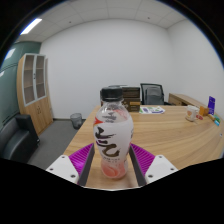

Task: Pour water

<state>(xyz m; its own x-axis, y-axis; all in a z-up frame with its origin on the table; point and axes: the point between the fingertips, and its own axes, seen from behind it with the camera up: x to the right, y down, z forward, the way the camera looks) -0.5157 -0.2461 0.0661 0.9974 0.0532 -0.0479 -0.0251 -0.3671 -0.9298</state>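
Bottle (113, 137) stands upright between the two fingers of the gripper (112, 165), over the near part of a wooden table (180, 135). Clear plastic w/ a white printed label round the middle, neck and cap at top. Purple pads (80, 156) sit close at either side of the lower body; contact looks likely on both sides but a thin gap can't be ruled out, so grip status can't be told. Contents: upper part appears clear, pinkish tint near the base, fill level not readable behind the label. Handling, by judgement: thin-walled plastic, light if part-full, will flex under a hard squeeze; smooth label may be slippery. Best hold is mid-body on the label band, below the shoulder, leaving neck free for tilting. No cup or receiving vessel identifiable near the fingers; small items at the table's far end (192, 114) too small to name. Office chairs (152, 93) beyond, cabinet (34, 90) to one side.
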